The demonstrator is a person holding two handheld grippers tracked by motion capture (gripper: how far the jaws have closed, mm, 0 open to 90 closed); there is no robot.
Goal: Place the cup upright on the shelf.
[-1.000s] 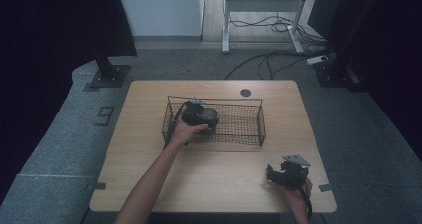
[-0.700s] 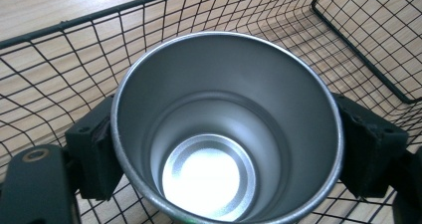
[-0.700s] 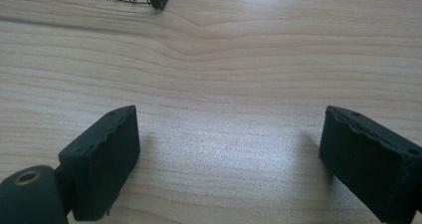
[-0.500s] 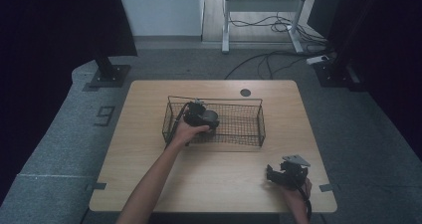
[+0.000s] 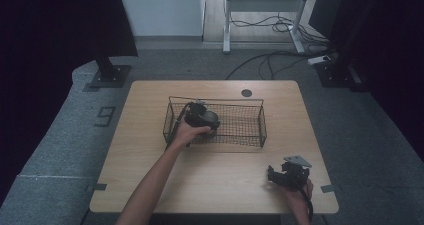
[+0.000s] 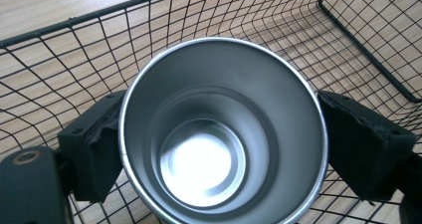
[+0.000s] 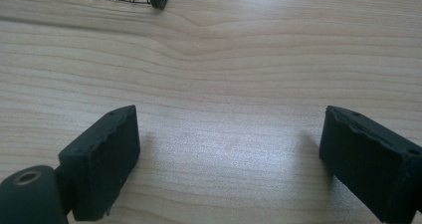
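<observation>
on the pale wooden table, black wire basket holds shiny steel cup, mouth facing the left gripper; jaws just easing open, pads flanking the rim. right gripper wide, empty.

This looks like a lab or recording studio. A small wooden tabletop stands on grey carpet tiles, one marked with a number nine. Black curtains hang left and right, stand bases rest on the floor, and cables trail beneath a far metal frame.
</observation>
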